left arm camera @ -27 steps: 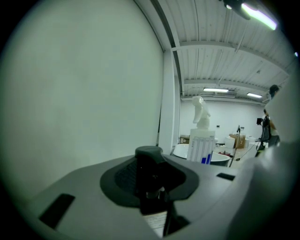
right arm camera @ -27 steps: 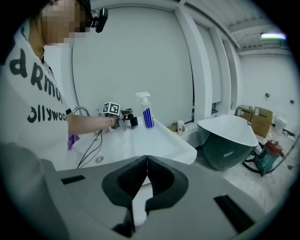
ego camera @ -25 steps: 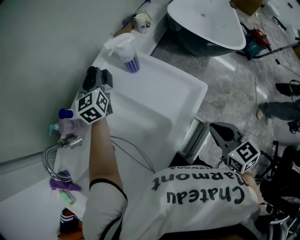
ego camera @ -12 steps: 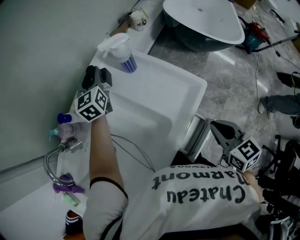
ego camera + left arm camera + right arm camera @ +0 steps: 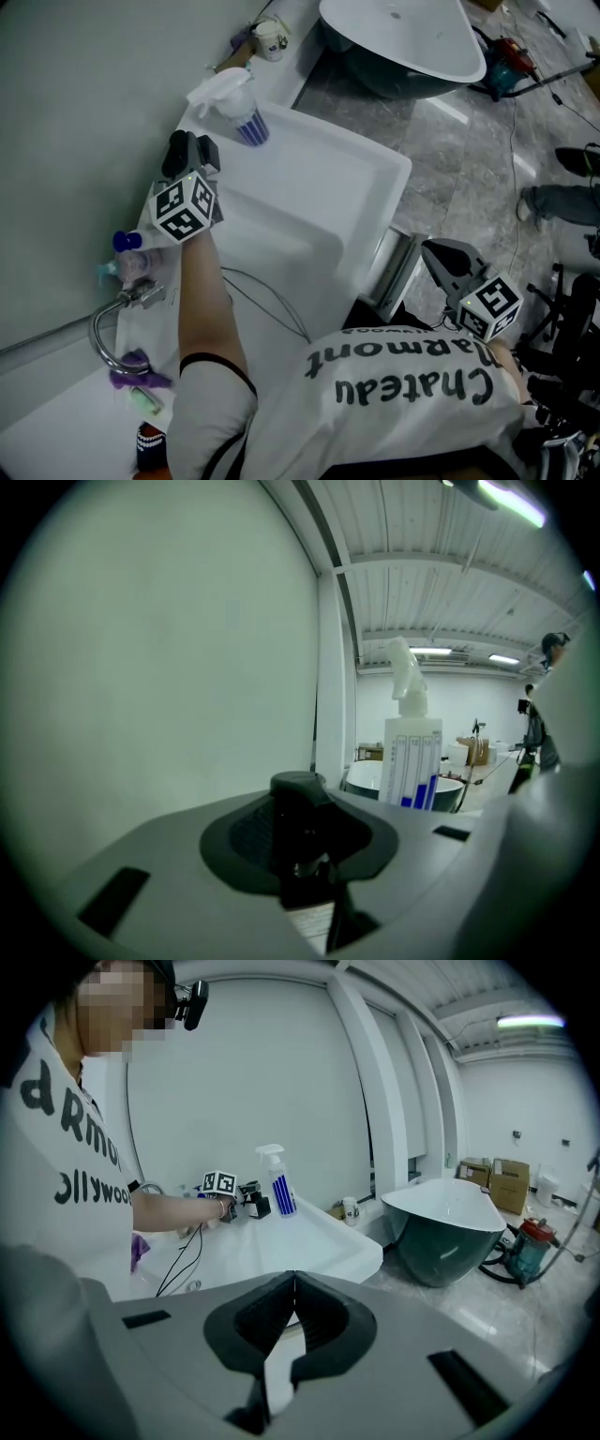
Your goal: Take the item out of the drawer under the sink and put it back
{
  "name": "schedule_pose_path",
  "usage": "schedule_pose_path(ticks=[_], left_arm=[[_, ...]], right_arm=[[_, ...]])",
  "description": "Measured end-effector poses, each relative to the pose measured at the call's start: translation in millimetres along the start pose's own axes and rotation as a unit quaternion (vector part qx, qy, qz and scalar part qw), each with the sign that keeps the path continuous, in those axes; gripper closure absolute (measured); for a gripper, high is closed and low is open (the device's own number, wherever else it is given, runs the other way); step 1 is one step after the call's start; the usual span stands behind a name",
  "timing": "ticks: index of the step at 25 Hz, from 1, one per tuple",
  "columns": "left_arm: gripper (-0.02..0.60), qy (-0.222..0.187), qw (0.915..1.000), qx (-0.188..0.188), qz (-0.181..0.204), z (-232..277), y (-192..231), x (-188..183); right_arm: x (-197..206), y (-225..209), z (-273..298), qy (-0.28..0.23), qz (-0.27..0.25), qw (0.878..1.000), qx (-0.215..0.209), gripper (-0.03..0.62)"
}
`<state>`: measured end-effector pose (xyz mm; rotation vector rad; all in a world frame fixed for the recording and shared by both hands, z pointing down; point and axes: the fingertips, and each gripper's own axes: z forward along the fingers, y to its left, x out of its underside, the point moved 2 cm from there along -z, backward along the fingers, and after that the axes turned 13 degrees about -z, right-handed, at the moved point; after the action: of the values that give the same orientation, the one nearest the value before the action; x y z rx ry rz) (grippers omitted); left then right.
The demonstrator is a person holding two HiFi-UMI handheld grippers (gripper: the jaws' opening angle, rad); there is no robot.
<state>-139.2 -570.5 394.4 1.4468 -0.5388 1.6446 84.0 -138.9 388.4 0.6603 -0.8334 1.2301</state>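
White sink: left tool closed near spray bottle; right tool closed, empty.

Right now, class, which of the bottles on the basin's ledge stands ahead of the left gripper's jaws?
The spray bottle with the white trigger head; the blue-capped bottle stands behind the left gripper, by the tap.

A white spray bottle holding blue liquid stands just ahead of the left gripper, with a small cup and a dark freestanding bathtub farther beyond. Behind that gripper sit a blue-capped bottle and a curved chrome faucet.
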Motion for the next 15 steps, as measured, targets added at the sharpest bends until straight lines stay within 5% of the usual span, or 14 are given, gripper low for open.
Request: schedule_pose_path(ticks=[15], left_arm=[[0.477, -0.021, 0.9998, -0.007, 0.001, -8.2, -1.2, 6.9]], right_arm=[[0.9, -11.4, -12.3, -0.023, 0.048, 0.998, 0.022, 0.583]])
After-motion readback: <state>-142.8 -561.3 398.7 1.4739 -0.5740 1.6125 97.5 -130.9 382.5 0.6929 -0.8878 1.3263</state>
